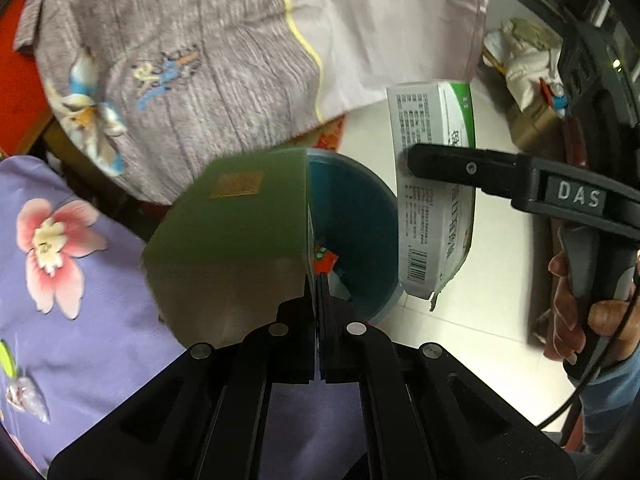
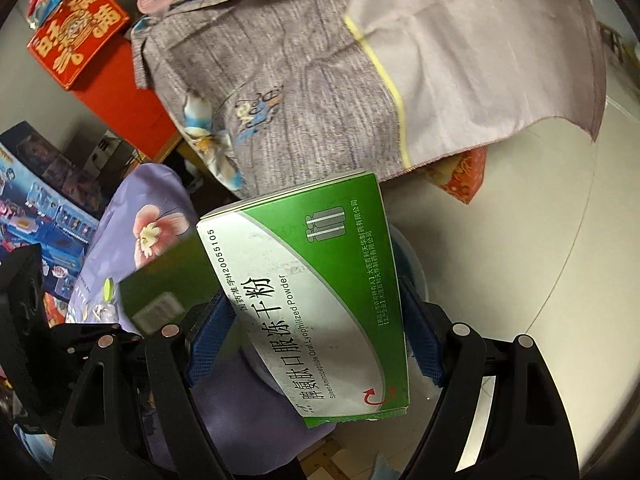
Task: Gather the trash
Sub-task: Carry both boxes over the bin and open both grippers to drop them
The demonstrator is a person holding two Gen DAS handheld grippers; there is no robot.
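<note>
Your left gripper [image 1: 320, 300] clenched on a flat olive-green card [image 1: 236, 240], held over the blue bin [image 1: 360, 216], your right gripper [image 2: 316, 328] grasping the green-and-white medicine box [image 2: 316, 288] just beside that bin, above the pale floor [image 1: 500, 264].

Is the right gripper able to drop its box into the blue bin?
Probably yes. The right gripper holds the medicine box beside the blue bin, whose open side nearest it looks clear.

Right tongs [image 2: 316, 332] clamp green medicine box [image 2: 320, 280].
</note>
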